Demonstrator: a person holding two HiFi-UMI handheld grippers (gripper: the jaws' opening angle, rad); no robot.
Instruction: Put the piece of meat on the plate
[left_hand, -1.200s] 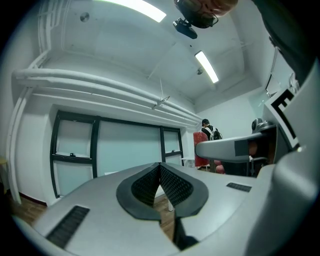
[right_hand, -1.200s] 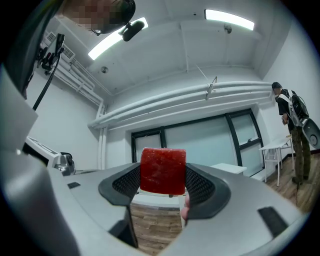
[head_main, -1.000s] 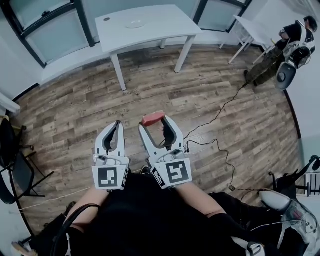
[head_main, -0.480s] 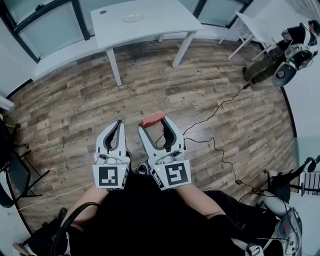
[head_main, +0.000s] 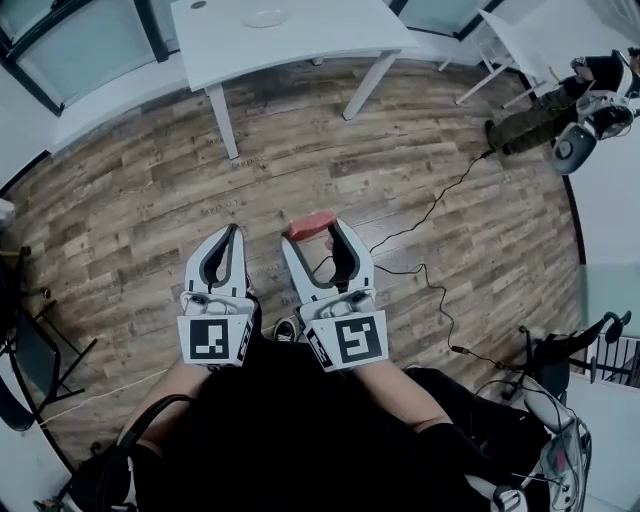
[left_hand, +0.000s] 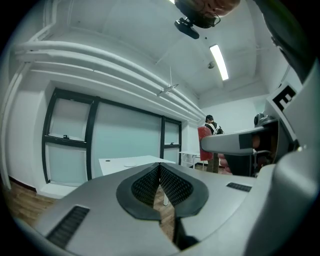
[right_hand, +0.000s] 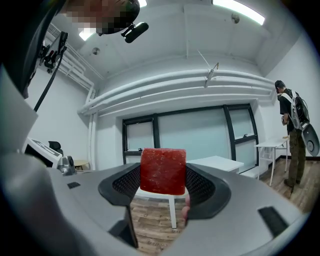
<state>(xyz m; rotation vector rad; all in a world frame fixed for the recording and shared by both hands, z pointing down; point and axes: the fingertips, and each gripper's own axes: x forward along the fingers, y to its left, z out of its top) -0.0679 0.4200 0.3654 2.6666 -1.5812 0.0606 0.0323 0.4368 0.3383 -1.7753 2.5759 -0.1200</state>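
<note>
Bench (head_main: 300, 45) w/ plate (head_main: 265, 17) has slid up-frame since 1 s ago; fingers (right_hand: 125, 186) of right gripper (head_main: 312, 238) clamp the piece of meat (head_main: 308, 224) over the floor, well short of the plate, left gripper (head_main: 231, 236) closed & empty; meat prob. light, soft, slick, so grip flat sides gently.

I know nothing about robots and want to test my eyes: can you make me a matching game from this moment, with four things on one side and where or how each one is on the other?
Things:
1. left gripper
2. piece of meat
3. plate
4. black cable

Place or state:
A. lies on the white table
B. trails across the wooden floor
C. jaws together, nothing held
D. clamped between the right gripper's jaws

Pairs: 1-C, 2-D, 3-A, 4-B.
</note>
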